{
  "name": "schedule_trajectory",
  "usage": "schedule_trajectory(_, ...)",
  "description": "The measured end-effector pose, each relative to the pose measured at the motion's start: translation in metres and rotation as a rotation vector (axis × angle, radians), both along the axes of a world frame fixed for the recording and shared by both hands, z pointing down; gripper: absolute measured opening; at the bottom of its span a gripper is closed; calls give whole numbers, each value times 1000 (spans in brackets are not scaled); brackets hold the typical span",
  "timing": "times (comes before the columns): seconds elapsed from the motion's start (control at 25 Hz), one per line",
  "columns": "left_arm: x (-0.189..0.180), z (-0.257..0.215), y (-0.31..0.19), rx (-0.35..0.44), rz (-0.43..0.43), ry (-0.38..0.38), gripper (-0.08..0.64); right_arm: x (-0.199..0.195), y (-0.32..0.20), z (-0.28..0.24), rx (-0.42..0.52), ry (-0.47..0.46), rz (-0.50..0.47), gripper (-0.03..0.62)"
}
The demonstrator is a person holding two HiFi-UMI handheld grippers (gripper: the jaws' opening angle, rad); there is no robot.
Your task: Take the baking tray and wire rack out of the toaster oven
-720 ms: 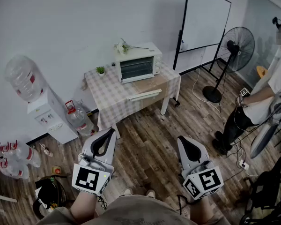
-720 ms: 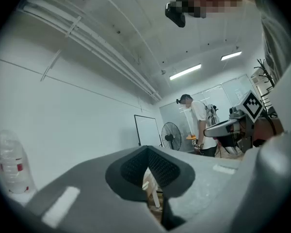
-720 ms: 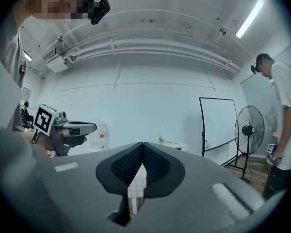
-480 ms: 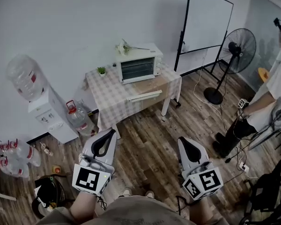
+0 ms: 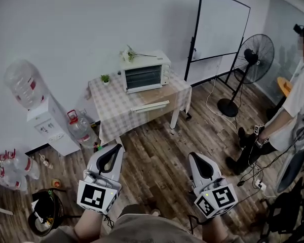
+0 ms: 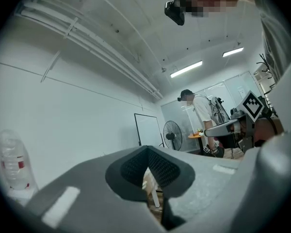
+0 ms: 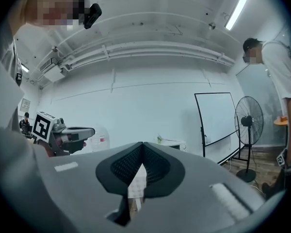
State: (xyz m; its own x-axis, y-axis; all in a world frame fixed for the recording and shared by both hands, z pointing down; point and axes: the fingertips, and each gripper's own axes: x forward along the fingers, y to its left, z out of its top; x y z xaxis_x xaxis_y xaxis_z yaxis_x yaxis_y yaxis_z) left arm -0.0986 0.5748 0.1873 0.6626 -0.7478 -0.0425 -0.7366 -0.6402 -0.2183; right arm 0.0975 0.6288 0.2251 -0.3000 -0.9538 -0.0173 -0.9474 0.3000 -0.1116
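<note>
The oven [image 5: 144,75] stands door closed on the table [image 5: 116,110] by the wall, well apart from both grippers. The tray and rack cannot be made out inside. The right gripper view catches the oven's top; in the left gripper view the jaws hide it. The left gripper [image 5: 115,148] and right gripper [image 5: 195,157] have their jaws together, with nothing between.

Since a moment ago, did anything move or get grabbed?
Hardly anything. The person on the right shifted their feet a bit. The head view slid a little, so the table and oven now show slightly further left. Nothing was grabbed or let go. The left gripper and right gripper stayed shut, empty and far from the oven.
</note>
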Motion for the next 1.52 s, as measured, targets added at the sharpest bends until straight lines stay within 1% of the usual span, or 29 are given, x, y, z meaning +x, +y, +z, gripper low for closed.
schedule_trajectory(0.28, 5, 1, -4, -1, -32, 50, 0, 11, -5, 5, -7, -37, -7, 29)
schedule_trajectory(0.32, 6, 0, -7, 2, -36, 64, 0, 14, -7, 5, -3, -57, -2, 29)
schedule_trajectory(0.4, 7, -1, -13, -3, -36, 109, 2, 22, -14, 4, 5, -126, 7, 34)
schedule_trajectory(0.44, 8, -1, -17, -12, -30, 133, 9, 25, -19, 4, 6, -168, 5, 70)
schedule_trajectory(0.48, 9, 1, -22, -21, -21, 149, 48, 27, -24, 5, 4, -206, -1, 100)
schedule_trajectory(0.52, 11, 4, -28, -28, -14, 156, 51, 28, -29, 6, -1, -236, -9, 125)
schedule_trajectory(0.6, 16, 10, -40, -39, -5, 168, 56, 31, -42, 11, -17, -276, -22, 152)
schedule_trajectory(0.68, 18, 15, -55, -57, -5, 195, 92, 34, -55, 16, -30, -287, -20, 164)
schedule_trajectory(0.84, 21, 22, -94, -84, -13, 236, 123, 45, -88, 27, -50, -301, 8, 173)
schedule_trajectory(1.0, 24, 30, -141, -135, -6, 284, 124, 53, -133, 37, -78, -361, 19, 184)
schedule_trajectory(1.12, 24, 36, -181, -177, 1, 321, 124, 55, -171, 42, -100, -389, 26, 187)
schedule_trajectory(1.32, 24, 48, -251, -299, 16, 412, 146, 55, -237, 52, -148, -461, 33, 190)
schedule_trajectory(1.52, 24, 65, -320, -390, 32, 464, 147, 57, -304, 69, -203, -529, 60, 190)
